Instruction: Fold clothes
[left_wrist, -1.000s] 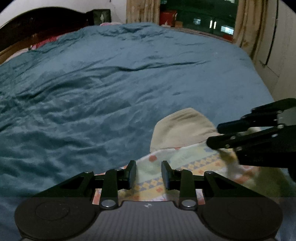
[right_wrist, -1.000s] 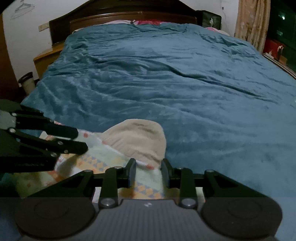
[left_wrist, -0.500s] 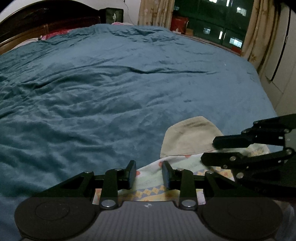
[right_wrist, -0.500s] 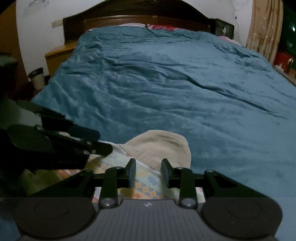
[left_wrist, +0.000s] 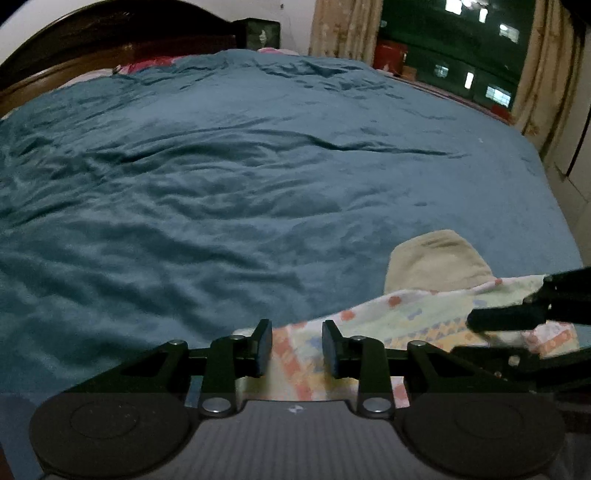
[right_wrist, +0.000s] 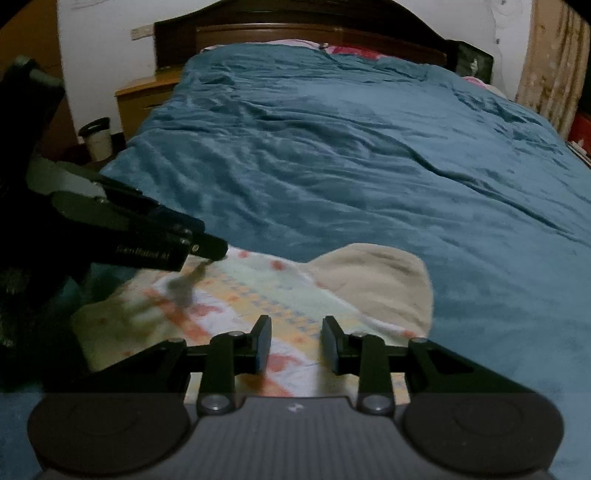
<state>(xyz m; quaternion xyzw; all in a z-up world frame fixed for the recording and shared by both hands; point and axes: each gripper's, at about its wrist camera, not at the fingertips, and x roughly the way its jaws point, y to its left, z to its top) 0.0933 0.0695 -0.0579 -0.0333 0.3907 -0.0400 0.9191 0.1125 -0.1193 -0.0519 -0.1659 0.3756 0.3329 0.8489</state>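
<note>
A light patterned garment with orange and blue shapes lies flat at the near edge of the bed. Its plain beige part points toward the headboard. My left gripper hovers open over the garment's left end, with cloth showing in the gap between its fingers. In the right wrist view the same garment and beige part lie just ahead of my right gripper, which is open above the cloth. The left gripper reaches in from the left, and the right gripper comes in from the right.
A wrinkled teal blanket covers the whole bed. A dark wooden headboard stands at the far end, with a nightstand and a small bin to its left. Curtains and a dark window lie to the right.
Both grippers have shifted left and tilted up, so the garment sits lower and farther right in both views. The garment itself lies where it was. Both gaps look unchanged.
</note>
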